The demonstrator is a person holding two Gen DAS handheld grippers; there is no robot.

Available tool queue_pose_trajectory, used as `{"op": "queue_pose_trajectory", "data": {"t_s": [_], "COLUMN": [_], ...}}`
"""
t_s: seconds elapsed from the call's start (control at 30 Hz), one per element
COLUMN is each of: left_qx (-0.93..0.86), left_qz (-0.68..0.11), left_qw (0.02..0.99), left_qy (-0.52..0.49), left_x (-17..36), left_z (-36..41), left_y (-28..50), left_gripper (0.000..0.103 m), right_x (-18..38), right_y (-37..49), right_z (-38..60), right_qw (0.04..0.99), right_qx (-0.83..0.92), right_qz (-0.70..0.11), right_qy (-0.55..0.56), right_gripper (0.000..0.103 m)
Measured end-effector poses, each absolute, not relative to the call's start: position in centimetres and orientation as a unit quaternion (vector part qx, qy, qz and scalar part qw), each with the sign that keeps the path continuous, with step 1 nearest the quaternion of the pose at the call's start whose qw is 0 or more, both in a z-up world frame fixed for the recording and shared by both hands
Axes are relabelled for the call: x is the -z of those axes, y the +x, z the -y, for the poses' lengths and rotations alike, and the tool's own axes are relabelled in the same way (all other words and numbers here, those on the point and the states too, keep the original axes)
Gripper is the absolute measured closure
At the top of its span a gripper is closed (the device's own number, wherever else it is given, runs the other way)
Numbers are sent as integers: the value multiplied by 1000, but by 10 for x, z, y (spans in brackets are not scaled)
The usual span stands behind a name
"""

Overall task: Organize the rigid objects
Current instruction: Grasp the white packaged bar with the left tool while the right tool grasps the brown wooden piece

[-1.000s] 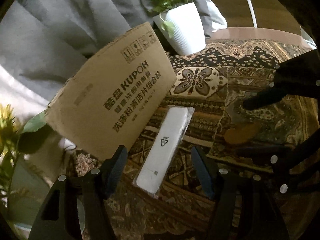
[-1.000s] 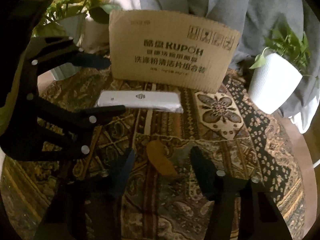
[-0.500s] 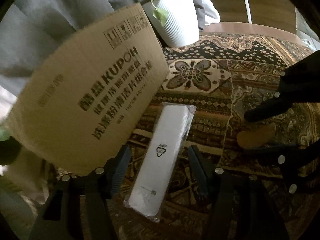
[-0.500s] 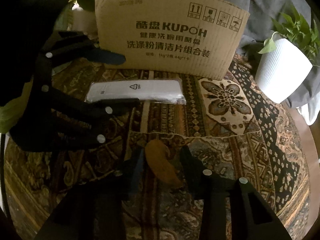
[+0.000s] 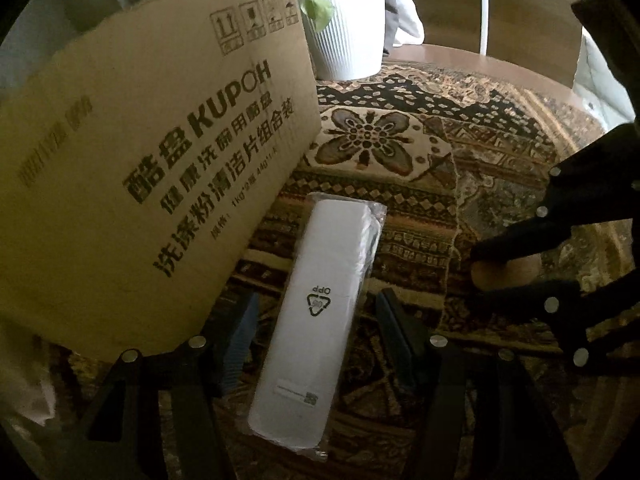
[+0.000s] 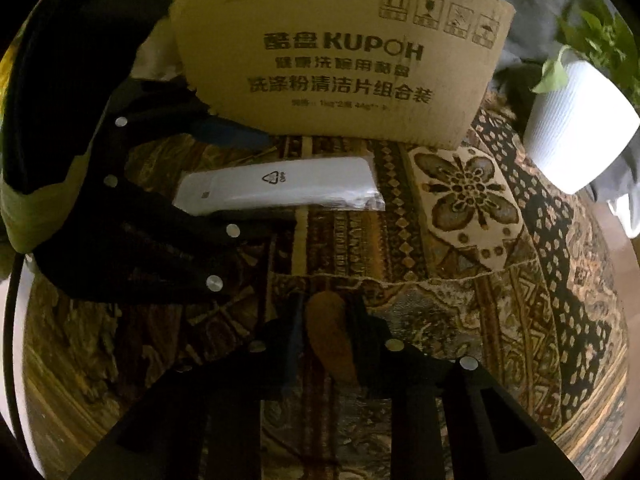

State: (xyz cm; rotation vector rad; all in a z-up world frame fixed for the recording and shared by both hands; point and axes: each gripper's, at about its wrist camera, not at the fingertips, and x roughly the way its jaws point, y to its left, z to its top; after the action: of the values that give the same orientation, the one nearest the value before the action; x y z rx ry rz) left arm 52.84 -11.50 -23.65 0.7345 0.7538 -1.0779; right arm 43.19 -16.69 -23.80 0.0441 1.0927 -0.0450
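A long white box (image 5: 320, 312) in clear wrap lies on the patterned cloth (image 5: 440, 160), just in front of a cardboard box (image 5: 140, 168). My left gripper (image 5: 318, 336) straddles the white box's near half, open, with a gap on each side. In the right wrist view the left gripper (image 6: 274, 180) reaches in from the left over the white box (image 6: 280, 188). My right gripper (image 6: 326, 320) is closing tight on a flat brown oval piece (image 6: 328, 340), pads pressing both its sides. From the left wrist view, the right gripper (image 5: 500, 268) holds the brown piece (image 5: 504, 274).
The cardboard box (image 6: 340, 60) stands upright at the back, with grey fabric behind it. A white ribbed plant pot (image 5: 344, 24) (image 6: 576, 120) stands at the back right. The round table's wooden edge (image 5: 460, 56) shows beyond the cloth.
My left gripper came forward and down until it straddled the white box, its jaws narrowing a little. The right gripper's jaws closed from open onto the brown piece.
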Motion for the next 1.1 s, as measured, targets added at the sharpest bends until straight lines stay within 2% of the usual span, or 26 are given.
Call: {"op": "queue_pose_trajectory", "data": {"t_s": [0.23, 0.37, 0.5, 0.63, 0.83, 1.1], "left_qx": [510, 497, 476, 443, 371, 349], "left_qz": [-388, -398, -415, -450, -448, -427], "left_qw": [714, 724, 738, 758, 807, 829], "left_qy": [282, 266, 238, 164, 98, 91], "left_x": [239, 238, 236, 236, 236, 229], "left_z": [111, 110, 106, 98, 86, 78], "left_y": [544, 544, 542, 541, 524, 501], "left_gripper": [45, 59, 61, 63, 63, 65], "right_x": [229, 225, 226, 227, 223, 215], "right_y": [442, 447, 447, 444, 436, 422], "right_z": [172, 174, 172, 174, 182, 191], "right_qw": [858, 861, 861, 863, 872, 886], "right_qx": [49, 57, 56, 58, 57, 52], "right_qz": [-510, -504, -504, -500, -484, -459], "right_qy": [32, 30, 30, 34, 45, 41], "right_gripper": [79, 79, 79, 79, 79, 79]}}
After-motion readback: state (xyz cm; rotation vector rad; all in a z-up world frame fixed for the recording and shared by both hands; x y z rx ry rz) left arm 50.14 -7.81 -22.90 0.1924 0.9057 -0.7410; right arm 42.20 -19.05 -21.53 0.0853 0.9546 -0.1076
